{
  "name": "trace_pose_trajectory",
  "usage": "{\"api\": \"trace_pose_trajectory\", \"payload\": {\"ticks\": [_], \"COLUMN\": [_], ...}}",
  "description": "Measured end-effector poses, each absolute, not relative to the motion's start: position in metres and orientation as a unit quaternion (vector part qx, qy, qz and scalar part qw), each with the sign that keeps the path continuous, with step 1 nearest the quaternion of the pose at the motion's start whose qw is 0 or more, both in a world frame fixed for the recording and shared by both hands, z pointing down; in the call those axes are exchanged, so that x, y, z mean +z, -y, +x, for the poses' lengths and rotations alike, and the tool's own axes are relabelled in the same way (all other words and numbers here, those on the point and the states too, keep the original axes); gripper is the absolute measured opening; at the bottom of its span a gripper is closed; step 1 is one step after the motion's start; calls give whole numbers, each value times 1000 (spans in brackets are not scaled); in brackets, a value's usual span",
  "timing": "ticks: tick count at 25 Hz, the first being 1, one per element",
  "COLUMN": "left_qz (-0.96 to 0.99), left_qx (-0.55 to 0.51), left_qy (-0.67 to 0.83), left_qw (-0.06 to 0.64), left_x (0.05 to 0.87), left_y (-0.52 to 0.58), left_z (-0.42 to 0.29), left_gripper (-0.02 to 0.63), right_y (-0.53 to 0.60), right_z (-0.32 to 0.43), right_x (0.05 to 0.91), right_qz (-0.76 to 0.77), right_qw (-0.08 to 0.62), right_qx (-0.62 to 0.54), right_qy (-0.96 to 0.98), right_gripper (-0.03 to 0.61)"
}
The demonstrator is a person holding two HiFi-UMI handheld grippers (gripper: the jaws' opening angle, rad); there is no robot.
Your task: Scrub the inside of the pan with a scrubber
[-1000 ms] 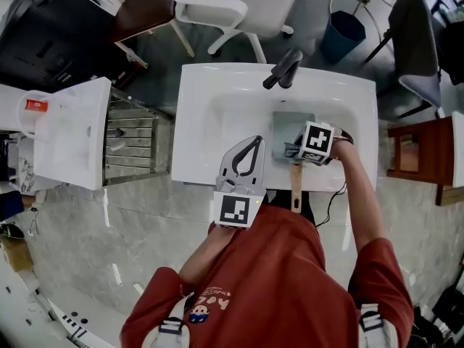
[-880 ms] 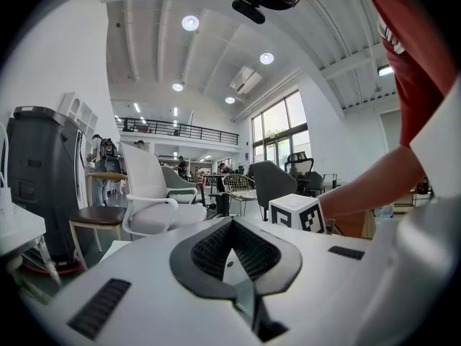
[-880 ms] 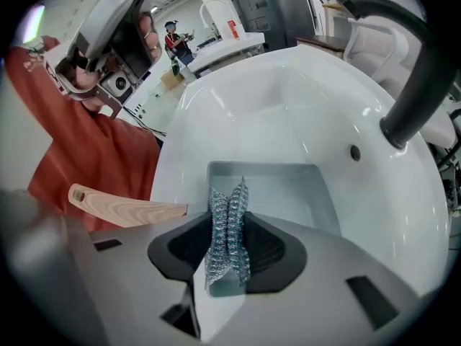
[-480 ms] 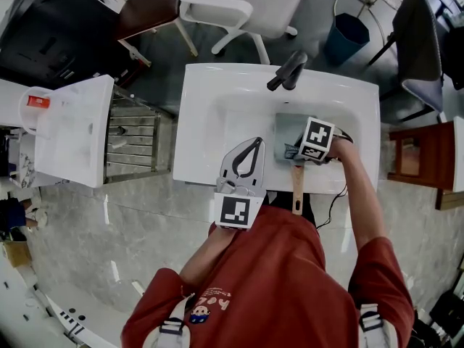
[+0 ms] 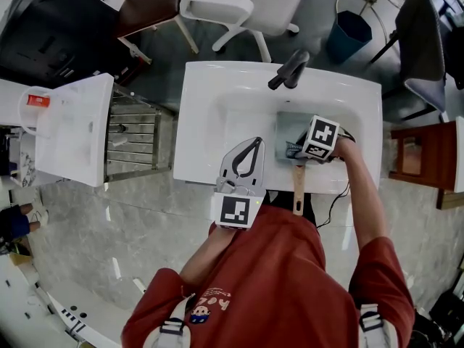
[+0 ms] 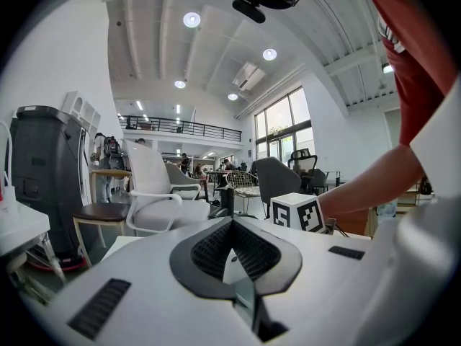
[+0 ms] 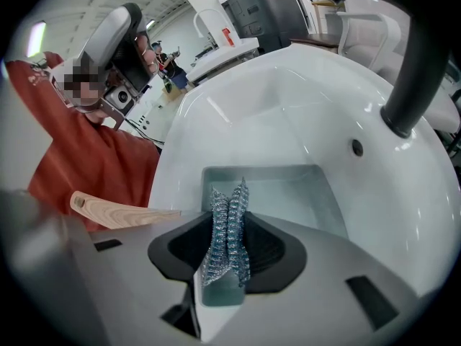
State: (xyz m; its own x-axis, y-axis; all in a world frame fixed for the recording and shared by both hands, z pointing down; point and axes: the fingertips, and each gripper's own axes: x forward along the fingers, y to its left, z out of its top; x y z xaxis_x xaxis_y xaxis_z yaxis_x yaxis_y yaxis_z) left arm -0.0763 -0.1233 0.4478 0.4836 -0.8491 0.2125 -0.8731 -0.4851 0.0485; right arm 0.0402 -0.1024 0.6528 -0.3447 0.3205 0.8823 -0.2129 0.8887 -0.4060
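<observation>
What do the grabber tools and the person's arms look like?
Both the left gripper and right gripper are light grey with black ribbed pads, and each carries a white cube printed with black square markers. The person wears a red short-sleeved T-shirt; the forearms are bare.

— Where's the head view?
— High above the sink (image 5: 210, 114), facing steeply down (a red shirt (image 5: 283, 281) fills its bottom).
— The gripper views?
— Left looks level and outward; right looks closely down into the sink, sharing the pan (image 7: 288, 193) with the head view.
</observation>
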Motion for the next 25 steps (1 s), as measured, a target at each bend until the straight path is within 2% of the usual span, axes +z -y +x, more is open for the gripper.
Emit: {"api": "trace_pose_trajectory", "payload": {"ticks": [25], "left_qz": [855], "left_qx": [106], "left_qy": [501], "left_qw": [79], "left_x": [461], "left_y": [133], "left_z": [-72], "left_gripper": [11], "right_y": [187], "right_z": [48], "right_x": [714], "right_qz": [100], "right_qw": [592], "right_qx": [73], "right_qy": [796], "right_gripper": [137]}}
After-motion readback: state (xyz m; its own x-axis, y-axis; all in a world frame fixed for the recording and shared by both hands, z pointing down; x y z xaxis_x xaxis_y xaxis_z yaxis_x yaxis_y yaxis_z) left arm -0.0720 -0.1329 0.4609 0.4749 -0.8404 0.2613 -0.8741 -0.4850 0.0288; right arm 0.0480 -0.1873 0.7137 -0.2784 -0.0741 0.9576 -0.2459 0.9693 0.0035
